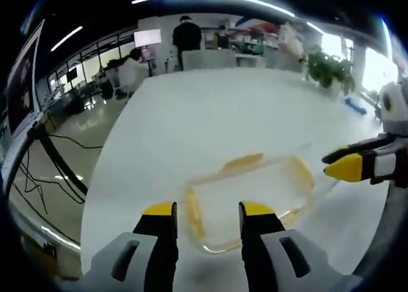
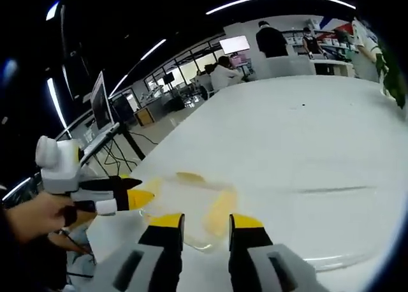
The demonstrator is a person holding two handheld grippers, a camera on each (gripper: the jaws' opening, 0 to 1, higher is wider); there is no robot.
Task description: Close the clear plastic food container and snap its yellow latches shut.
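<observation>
Left gripper view: I'm hovering the left gripper [image 1: 207, 208], jaws narrowly apart, over the container [image 1: 252, 199] at 6 o'clock on the table [image 1: 191, 120]. Three latches [image 1: 243, 161] showing. Looks light, stiff, slippery; I'd press rims and latches.

Right gripper view: right gripper [image 2: 206, 221] also narrowly apart, nothing held, container [image 2: 191, 206] at 6; left gripper [image 2: 131, 196] coming in at 9.

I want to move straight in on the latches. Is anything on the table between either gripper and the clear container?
Nothing visible is. The clear container lies on the bare white table just beyond the left gripper, whose jaws stand apart. The right gripper also faces it directly, jaws apart.
</observation>
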